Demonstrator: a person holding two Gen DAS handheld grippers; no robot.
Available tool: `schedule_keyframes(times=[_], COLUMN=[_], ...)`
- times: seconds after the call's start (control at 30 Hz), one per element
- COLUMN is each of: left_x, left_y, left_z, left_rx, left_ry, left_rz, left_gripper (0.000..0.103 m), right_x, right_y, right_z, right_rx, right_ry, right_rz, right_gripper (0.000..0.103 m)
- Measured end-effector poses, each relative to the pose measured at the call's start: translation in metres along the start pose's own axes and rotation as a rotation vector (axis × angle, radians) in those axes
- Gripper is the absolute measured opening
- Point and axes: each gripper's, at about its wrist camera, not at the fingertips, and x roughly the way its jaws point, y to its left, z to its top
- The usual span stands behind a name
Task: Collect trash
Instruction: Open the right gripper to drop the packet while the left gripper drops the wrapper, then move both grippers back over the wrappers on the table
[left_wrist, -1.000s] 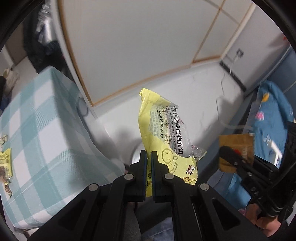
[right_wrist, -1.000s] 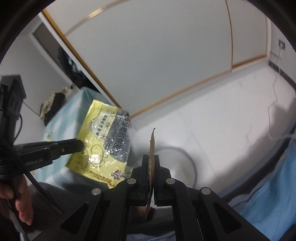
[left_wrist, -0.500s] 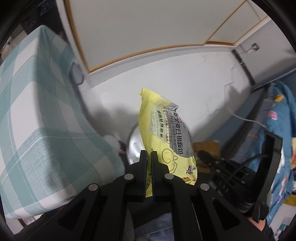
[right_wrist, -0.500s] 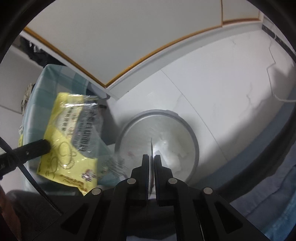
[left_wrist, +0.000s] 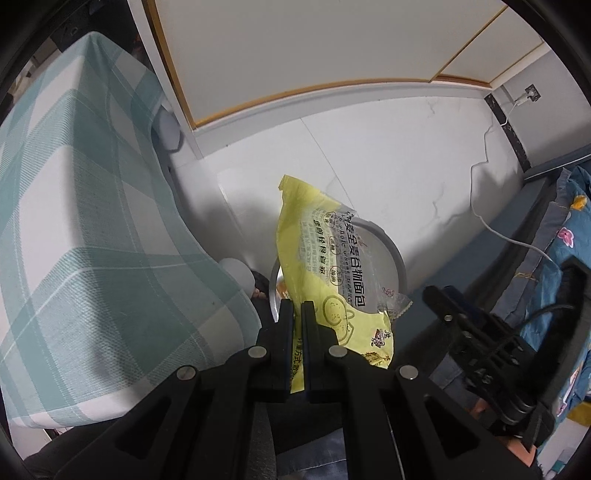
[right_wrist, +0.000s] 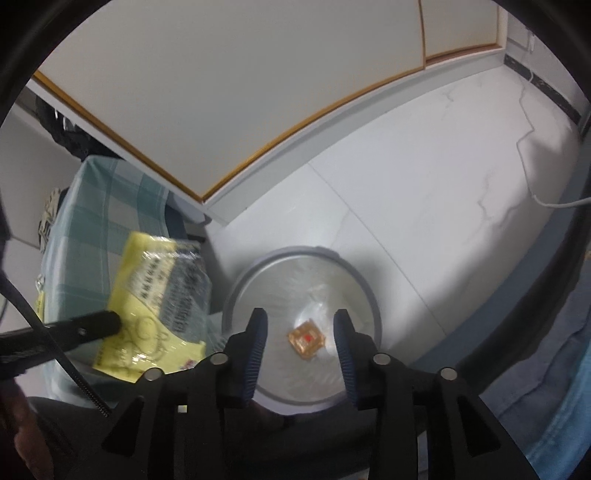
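Observation:
My left gripper (left_wrist: 297, 310) is shut on a yellow bread wrapper (left_wrist: 328, 273), which hangs over the near rim of a round grey trash bin (left_wrist: 397, 258). From the right wrist view the same wrapper (right_wrist: 159, 295) shows left of the bin (right_wrist: 236, 291), pinched by the left gripper's fingers (right_wrist: 96, 325). My right gripper (right_wrist: 300, 323) points down over the bin and its jaws are opening with nothing between them. A small orange wrapper (right_wrist: 307, 339) lies inside the bin below them.
A table under a teal checked cloth (left_wrist: 81, 229) stands left of the bin. White tiled floor (right_wrist: 424, 192) runs to a wall with a wood-trimmed panel. A white cable (left_wrist: 495, 221) trails on the floor. Blue flowered bedding (left_wrist: 569, 236) is at the right.
Both grippers sank toward the bin. The right gripper, earlier shut on the small orange wrapper, has opened, and the wrapper now lies in the bin. The left gripper still holds the yellow wrapper.

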Motion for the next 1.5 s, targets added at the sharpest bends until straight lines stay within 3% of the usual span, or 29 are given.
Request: schedule_keyframes(times=[0.3,0.4,0.57,0.7,0.8,0.87,0.97,1.0,1.13,1.37,1.5], left_x=[0.028,0.036,0.063,0.063,0.066,0.068,0.064,0.062,0.051,0.024,-0.003], left_y=[-0.015,-0.028,-0.036,-0.038,-0.033,-0.031,-0.031,-0.031,-0.029,-0.022,-0.024], left_z=[0.013,0.014,0.012,0.017,0.019,0.020,0.022,0.022,0.025,0.022,0.023], left_rx=[0.023,0.065,0.036,0.042,0.014,-0.011,-0.037,-0.041,-0.047,-0.066,-0.043], left_ry=[0.104,0.128,0.253,0.237,0.254,0.273,0.277,0.268,0.211,0.091,-0.049], left_rz=[-0.071,-0.055,-0.117,-0.083,-0.105,-0.138,-0.175,-0.188,-0.177,-0.216,-0.160], left_gripper=[0.000,0.001,0.001,0.002,0.003,0.006,0.031,0.042,0.056,0.061,0.066], right_x=[-0.032,-0.035,-0.035,-0.033,-0.034,-0.033,-0.033,-0.033,-0.035,-0.040,-0.045], right_y=[-0.013,-0.016,-0.024,-0.025,-0.026,-0.025,-0.024,-0.024,-0.022,-0.016,-0.011], right_z=[-0.012,-0.015,-0.016,-0.017,-0.018,-0.019,-0.020,-0.020,-0.022,-0.023,-0.024], right_rx=[0.044,0.055,0.077,0.081,0.085,0.086,0.080,0.079,0.071,0.064,0.054], right_ry=[-0.089,-0.091,-0.083,-0.071,-0.072,-0.071,-0.071,-0.072,-0.083,-0.101,-0.108], right_rz=[0.003,0.007,0.010,0.009,0.007,0.012,0.019,0.020,0.022,0.045,0.051], right_gripper=[0.049,0.051,0.059,0.062,0.064,0.065,0.065,0.065,0.069,0.073,0.077])
